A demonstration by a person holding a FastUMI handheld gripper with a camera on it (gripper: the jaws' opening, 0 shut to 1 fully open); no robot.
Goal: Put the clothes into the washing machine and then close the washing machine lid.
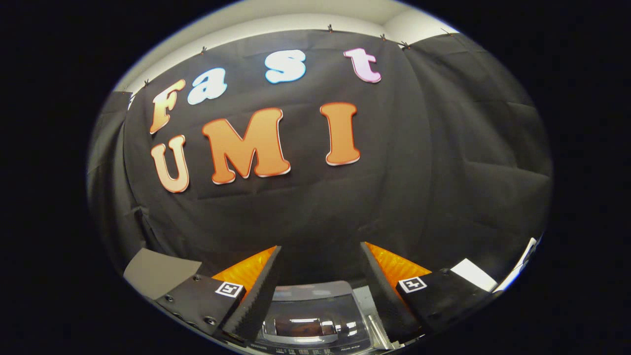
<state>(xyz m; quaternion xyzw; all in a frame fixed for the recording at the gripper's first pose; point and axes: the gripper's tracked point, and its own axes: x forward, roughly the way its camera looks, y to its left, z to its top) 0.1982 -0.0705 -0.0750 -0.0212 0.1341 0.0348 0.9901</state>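
Hovering above the washing machine (315, 320), fingers (261, 291) apart.

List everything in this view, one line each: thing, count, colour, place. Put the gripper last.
washing machine: one, dark glossy lid with a grey rim, below and between the fingers; whether the lid is fully shut cannot be told.
booth wall cloth: one, black, beyond the fingers, behind the machine.
room wall: one, pale, above the cloth.
grey panel: one, grey, beside the left finger.
white pieces: at least two, white, beside the right finger; what they are is unclear.
gripper: one, fingers apart with nothing between them, above the washing machine.
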